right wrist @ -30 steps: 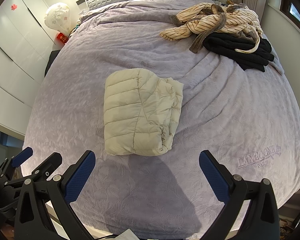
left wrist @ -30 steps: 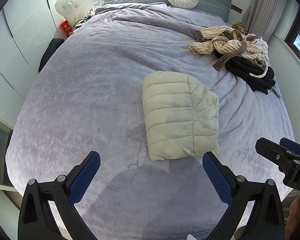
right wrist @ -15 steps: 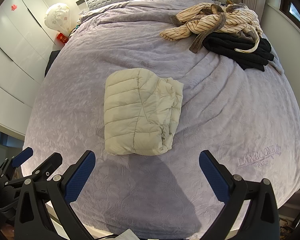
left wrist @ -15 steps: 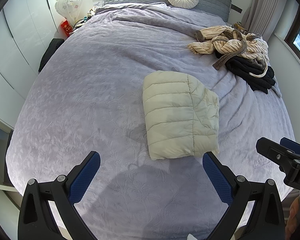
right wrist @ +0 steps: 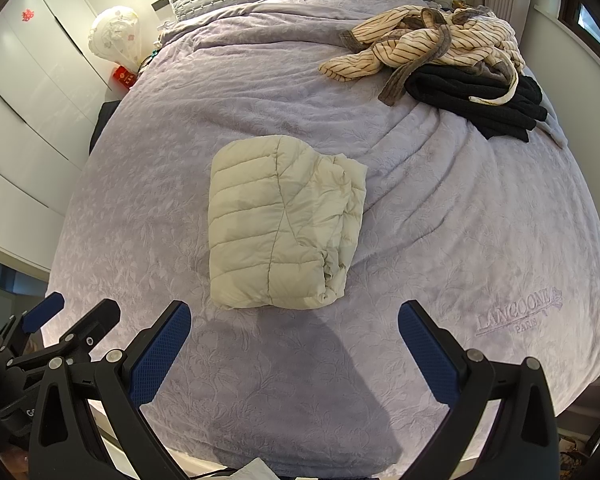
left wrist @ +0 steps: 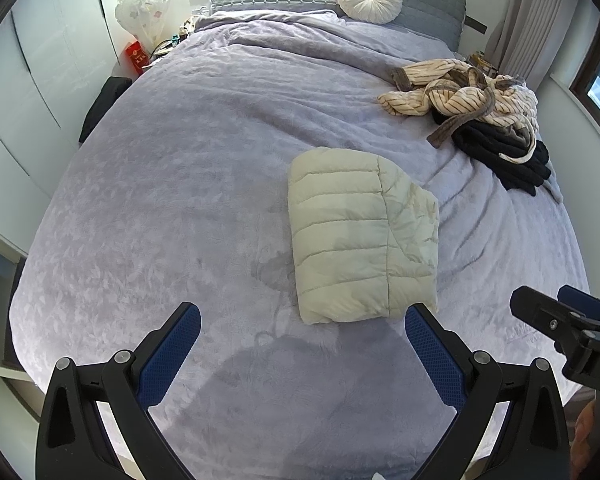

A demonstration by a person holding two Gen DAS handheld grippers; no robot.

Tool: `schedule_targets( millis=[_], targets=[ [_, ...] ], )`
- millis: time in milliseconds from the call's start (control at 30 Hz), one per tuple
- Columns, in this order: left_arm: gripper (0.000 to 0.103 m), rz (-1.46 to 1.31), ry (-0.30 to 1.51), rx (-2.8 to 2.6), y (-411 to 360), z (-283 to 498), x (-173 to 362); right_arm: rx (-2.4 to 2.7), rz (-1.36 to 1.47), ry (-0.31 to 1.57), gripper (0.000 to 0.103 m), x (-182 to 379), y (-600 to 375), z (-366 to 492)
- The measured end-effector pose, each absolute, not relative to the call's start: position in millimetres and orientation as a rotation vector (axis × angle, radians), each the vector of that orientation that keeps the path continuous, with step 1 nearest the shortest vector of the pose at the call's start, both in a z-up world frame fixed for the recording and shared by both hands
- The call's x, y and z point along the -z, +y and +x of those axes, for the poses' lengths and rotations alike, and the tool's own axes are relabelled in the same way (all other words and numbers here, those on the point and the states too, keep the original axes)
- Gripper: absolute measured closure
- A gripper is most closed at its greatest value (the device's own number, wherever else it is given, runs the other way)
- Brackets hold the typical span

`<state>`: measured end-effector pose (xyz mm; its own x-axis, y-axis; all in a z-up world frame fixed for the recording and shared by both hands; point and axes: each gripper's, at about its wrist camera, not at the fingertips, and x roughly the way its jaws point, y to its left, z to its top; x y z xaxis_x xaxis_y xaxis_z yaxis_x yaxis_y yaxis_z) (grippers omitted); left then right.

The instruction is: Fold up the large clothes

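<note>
Cream puffer jacket (left wrist: pixel 362 236) is being seen as a folded bundle, lying near the middle of the lilac bedspread (left wrist: pixel 160 200), closer to the foot end. Nothing is being touched by either tool. Left gripper (left wrist: pixel 302 354) is being held above the foot of the bed, fingers spread wide and empty; the jacket's near edge is appearing just beyond its right fingertip. Right gripper (right wrist: pixel 294 350) is likewise being held released, nothing between its pads, jacket ahead and slightly left of centre.

Far right corner: striped robe (right wrist: pixel 424 46) is lying heaped on a dark garment (right wrist: pixel 480 100), both unfolded, sleeves and belt tangled across each other.

Judgement: the jacket fold is looking finished; the heap is probably next.

Risks being noted:
- Puffy filling is likely to be springing back; the loose layered edge on the bundle's right side could be opening if nudged.
- The robe's belt is draped over the dark garment, so pulling one could be dragging the other along.
- The heap is sitting near the bed's edge; a careless tug could be sending something to the floor.
</note>
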<state>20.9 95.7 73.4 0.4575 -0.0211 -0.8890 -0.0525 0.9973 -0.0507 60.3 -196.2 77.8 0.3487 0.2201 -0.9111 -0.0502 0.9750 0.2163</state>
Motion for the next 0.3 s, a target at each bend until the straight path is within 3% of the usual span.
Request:
schedule_targets(
  millis=[300],
  targets=[
    [0.001,-0.053,1.081,0.009,92.1,21.3,-76.7,-0.176,0.155,1.21,0.0,-74.5,-193.8,58.2]
  ],
)
